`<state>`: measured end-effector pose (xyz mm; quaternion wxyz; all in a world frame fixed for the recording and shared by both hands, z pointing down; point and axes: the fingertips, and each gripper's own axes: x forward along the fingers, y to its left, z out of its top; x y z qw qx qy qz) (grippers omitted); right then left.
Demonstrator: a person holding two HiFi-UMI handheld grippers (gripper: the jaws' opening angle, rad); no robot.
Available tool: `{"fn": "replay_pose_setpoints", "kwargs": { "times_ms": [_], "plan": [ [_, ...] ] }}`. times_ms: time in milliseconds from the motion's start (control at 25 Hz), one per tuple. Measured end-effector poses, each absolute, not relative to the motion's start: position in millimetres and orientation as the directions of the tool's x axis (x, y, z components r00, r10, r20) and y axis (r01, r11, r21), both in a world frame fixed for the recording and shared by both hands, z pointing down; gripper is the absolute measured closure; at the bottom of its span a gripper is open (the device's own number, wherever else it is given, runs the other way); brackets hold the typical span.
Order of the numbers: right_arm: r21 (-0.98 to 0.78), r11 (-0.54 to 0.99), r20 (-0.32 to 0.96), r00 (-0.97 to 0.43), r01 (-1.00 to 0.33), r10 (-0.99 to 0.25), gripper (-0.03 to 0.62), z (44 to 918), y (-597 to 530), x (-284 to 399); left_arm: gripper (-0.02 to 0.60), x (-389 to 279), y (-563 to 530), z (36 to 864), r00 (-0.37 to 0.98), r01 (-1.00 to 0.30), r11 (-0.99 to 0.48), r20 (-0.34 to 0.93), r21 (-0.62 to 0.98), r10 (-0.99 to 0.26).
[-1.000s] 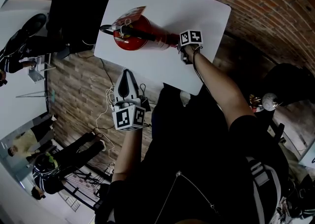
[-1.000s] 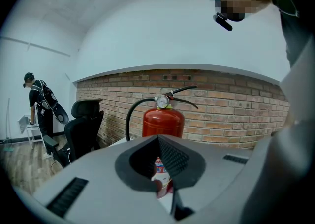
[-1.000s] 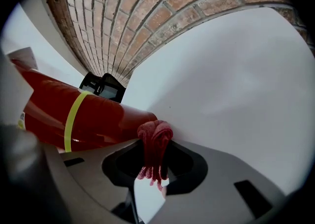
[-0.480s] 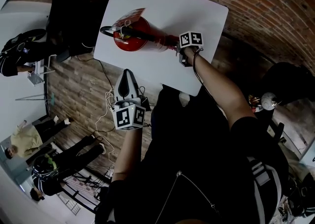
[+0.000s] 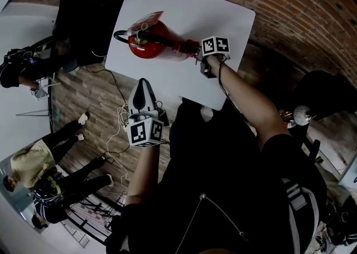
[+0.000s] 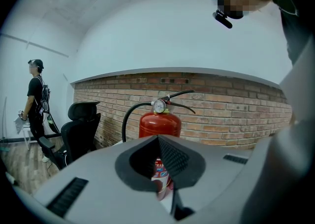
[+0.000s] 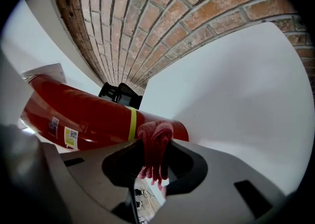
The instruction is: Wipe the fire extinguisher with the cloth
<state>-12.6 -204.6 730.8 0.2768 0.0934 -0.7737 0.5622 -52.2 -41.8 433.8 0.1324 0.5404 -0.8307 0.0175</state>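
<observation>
Off the tabletop's near edge, left gripper (image 5: 144, 84): jaws together, nothing between them, aimed at the extinguisher.
Fire extinguisher (image 5: 149, 43): red, upright on the white tabletop (image 5: 223, 7), black hose and gauge on top.
Cloth (image 7: 155, 142): red, pressed to the cylinder beside its yellow band.
Right gripper (image 7: 155, 156): clamped on the cloth.

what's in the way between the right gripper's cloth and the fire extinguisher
Nothing visible. The red cloth shut in the right gripper sits right at the fire extinguisher, beside its yellow band, seemingly touching it.
</observation>
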Motion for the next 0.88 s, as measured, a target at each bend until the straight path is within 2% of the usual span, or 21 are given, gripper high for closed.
{"fn": "replay_pose_setpoints", "kwargs": {
  "times_ms": [880],
  "plan": [
    [-0.855, 0.382, 0.438, -0.883, -0.352, 0.168, 0.48, 635, -202, -11, 0.571, -43, -40, 428, -0.372, -0.909, 0.403, 0.224, 0.109, -0.901]
  ]
}}
